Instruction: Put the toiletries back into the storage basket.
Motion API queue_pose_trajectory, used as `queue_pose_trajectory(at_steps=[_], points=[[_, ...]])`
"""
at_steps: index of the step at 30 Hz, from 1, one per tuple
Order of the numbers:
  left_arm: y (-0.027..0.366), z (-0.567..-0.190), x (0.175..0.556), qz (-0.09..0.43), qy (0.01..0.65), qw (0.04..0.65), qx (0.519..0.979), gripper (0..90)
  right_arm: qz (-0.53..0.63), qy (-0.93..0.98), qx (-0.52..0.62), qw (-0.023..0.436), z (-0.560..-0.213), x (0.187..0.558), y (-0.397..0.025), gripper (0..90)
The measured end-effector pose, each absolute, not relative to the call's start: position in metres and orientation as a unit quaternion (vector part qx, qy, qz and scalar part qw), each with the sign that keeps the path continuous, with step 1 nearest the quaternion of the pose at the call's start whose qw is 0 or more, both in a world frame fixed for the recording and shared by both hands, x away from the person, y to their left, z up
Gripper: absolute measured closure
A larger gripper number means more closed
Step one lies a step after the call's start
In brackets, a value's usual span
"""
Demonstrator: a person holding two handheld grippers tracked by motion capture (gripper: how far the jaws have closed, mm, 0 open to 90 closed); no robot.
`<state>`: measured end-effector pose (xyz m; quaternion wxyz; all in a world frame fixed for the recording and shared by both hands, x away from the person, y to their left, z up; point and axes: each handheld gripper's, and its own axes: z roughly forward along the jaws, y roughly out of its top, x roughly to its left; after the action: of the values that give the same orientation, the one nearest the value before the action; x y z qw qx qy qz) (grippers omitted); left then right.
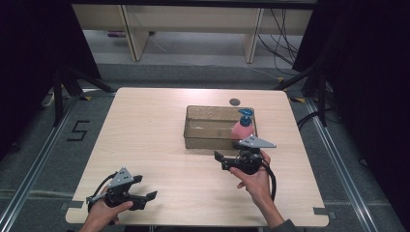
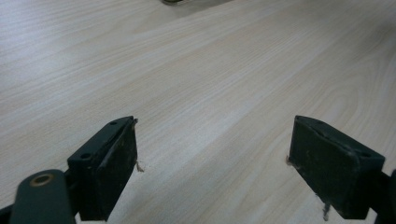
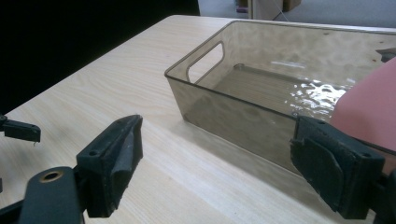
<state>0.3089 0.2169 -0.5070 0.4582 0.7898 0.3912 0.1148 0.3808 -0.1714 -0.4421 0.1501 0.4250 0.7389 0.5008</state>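
Note:
A clear brown plastic bin (image 1: 208,137) stands right of the table's middle. A pink bottle (image 1: 241,129) with a blue pump cap stands upright in its right end. My right gripper (image 1: 231,150) hovers just in front of the bin's near wall, open and holding nothing. In the right gripper view its gripper (image 3: 217,135) faces that wall of the bin (image 3: 224,107), with the pink bottle (image 3: 369,102) behind the right jaw. My left gripper (image 1: 144,187) sits near the table's front left, open over bare wood. In the left gripper view that gripper (image 2: 215,130) has nothing between its jaws.
A small dark disc (image 1: 235,101) lies on the table behind the bin. The light wooden table (image 1: 145,125) has bare room on its left half and along the front. Desk legs and cables stand on the floor beyond. The left gripper's jaw (image 3: 18,130) shows at the right gripper view's left edge.

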Motion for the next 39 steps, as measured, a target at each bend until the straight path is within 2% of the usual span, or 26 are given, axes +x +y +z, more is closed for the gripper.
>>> queue_pose_trajectory(at_steps=[8,11,12,21,23,27,32,33,37,39], points=[[0.217,-0.507,0.309,0.111,0.389,0.455,0.793,14.7,0.504,0.744,0.415,0.138,-0.445,0.376,-0.167,17.4],[0.217,-0.507,0.309,0.111,0.389,0.455,0.793,14.7,0.509,0.746,0.405,0.146,-0.447,0.375,-0.166,17.4],[0.217,-0.507,0.309,0.112,0.390,0.455,0.793,14.7,0.505,0.745,0.416,0.132,-0.447,0.372,-0.164,17.4],[0.218,-0.507,0.309,0.112,0.390,0.454,0.793,14.8,0.509,0.754,0.391,0.141,-0.452,0.369,-0.159,17.5],[0.217,-0.507,0.309,0.113,0.390,0.456,0.792,14.8,0.504,0.753,0.405,0.124,-0.451,0.365,-0.157,17.5],[0.218,-0.506,0.309,0.114,0.392,0.451,0.794,14.8,0.501,0.757,0.395,0.139,-0.451,0.362,-0.158,17.2],[0.217,-0.507,0.309,0.113,0.390,0.456,0.792,14.8,0.503,0.759,0.391,0.135,-0.454,0.361,-0.156,17.1],[0.218,-0.506,0.309,0.115,0.393,0.450,0.793,14.8,0.505,0.753,0.403,0.121,-0.454,0.358,-0.154,17.0],[0.218,-0.507,0.309,0.112,0.390,0.453,0.794,14.8,0.503,0.759,0.392,0.134,-0.456,0.358,-0.155,17.0],[0.218,-0.507,0.309,0.111,0.390,0.453,0.794,14.8,0.503,0.757,0.398,0.126,-0.456,0.356,-0.154,16.9]])
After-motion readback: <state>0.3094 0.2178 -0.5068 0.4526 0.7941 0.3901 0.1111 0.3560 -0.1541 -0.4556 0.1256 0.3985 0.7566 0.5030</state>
